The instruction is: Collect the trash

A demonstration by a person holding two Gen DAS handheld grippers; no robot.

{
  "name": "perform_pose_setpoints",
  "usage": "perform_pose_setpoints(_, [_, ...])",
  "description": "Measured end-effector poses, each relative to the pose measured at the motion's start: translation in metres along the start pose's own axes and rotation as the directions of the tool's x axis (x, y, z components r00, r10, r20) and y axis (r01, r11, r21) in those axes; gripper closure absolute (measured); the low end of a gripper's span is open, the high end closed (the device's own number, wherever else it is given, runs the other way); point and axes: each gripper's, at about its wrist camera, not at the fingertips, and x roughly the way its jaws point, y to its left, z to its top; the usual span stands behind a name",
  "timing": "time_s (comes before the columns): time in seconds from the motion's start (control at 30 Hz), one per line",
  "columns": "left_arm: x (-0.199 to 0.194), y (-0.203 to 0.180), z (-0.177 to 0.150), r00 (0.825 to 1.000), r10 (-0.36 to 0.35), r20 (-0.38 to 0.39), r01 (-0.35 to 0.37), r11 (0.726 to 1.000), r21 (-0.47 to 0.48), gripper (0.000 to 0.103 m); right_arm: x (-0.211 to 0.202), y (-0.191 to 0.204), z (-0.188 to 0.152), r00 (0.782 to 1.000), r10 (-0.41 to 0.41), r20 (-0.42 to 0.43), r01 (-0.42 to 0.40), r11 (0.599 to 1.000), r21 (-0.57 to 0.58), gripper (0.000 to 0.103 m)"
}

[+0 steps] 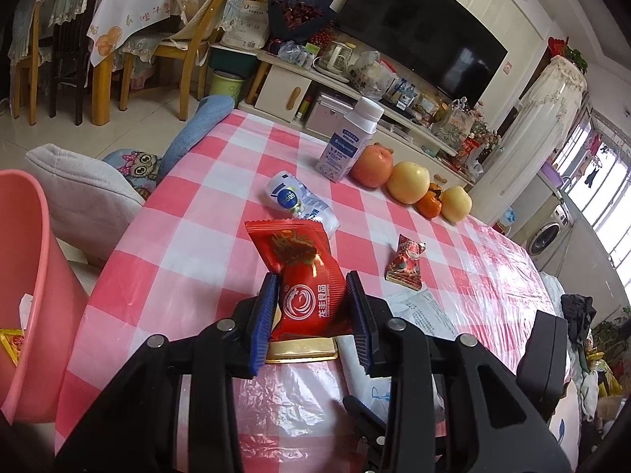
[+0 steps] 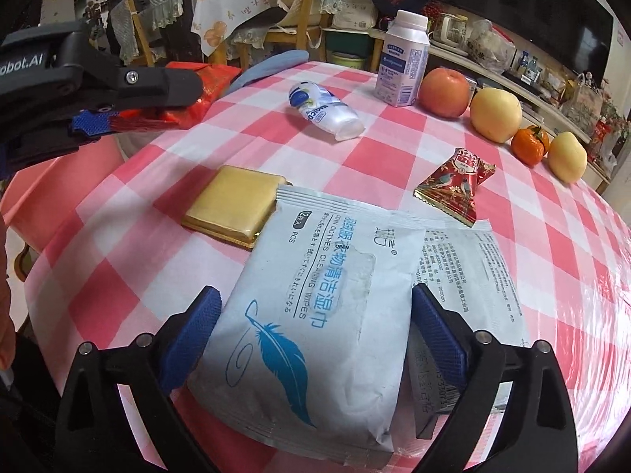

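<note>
My left gripper (image 1: 310, 295) is shut on a red snack wrapper (image 1: 303, 276) and holds it above the table's left side; it also shows in the right wrist view (image 2: 189, 90). A pink bin (image 1: 27, 295) stands left of the table. My right gripper (image 2: 315, 315) is open, its fingers on either side of a white wet-wipes pack (image 2: 311, 307) lying on the checked tablecloth (image 2: 374, 149). A gold tray (image 2: 232, 205), a small red candy wrapper (image 2: 453, 185), a crushed clear bottle (image 2: 327, 108) and a flat printed wrapper (image 2: 469, 276) lie on the table.
An upright white bottle (image 2: 402, 63), an apple (image 2: 443, 92), two yellow fruits (image 2: 495, 114) and an orange persimmon (image 2: 530, 144) line the far side. Cushions (image 1: 79, 197) sit left of the table. Chairs and a TV cabinet stand behind.
</note>
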Motion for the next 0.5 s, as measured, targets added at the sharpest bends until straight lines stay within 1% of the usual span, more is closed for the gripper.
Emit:
perform_pose_setpoints(0.07, [-0.001, 0.003, 0.001, 1.0, -0.007, -0.001, 0.007, 1.0, -0.012, 0.066, -0.001, 0.002, 0.0, 1.0, -0.002, -0.003, 0.002, 1.0, -0.025, 0.011])
perform_pose_setpoints(0.13, [-0.002, 0.005, 0.002, 1.0, -0.011, 0.002, 0.011, 1.0, -0.023, 0.066, -0.002, 0.003, -0.001, 1.0, 0.01, -0.011, -0.011, 0.999, -0.04, 0.022])
perform_pose_setpoints(0.27, [-0.004, 0.007, 0.002, 1.0, -0.019, 0.005, 0.019, 0.999, -0.028, 0.066, -0.004, 0.0, -0.005, 1.0, 0.018, -0.016, -0.019, 0.999, -0.047, 0.024])
perform_pose_setpoints(0.5, [-0.008, 0.008, 0.003, 0.999, -0.036, 0.01, 0.036, 0.999, -0.031, 0.066, -0.011, -0.002, -0.01, 1.0, 0.006, 0.004, -0.006, 0.999, -0.033, 0.027])
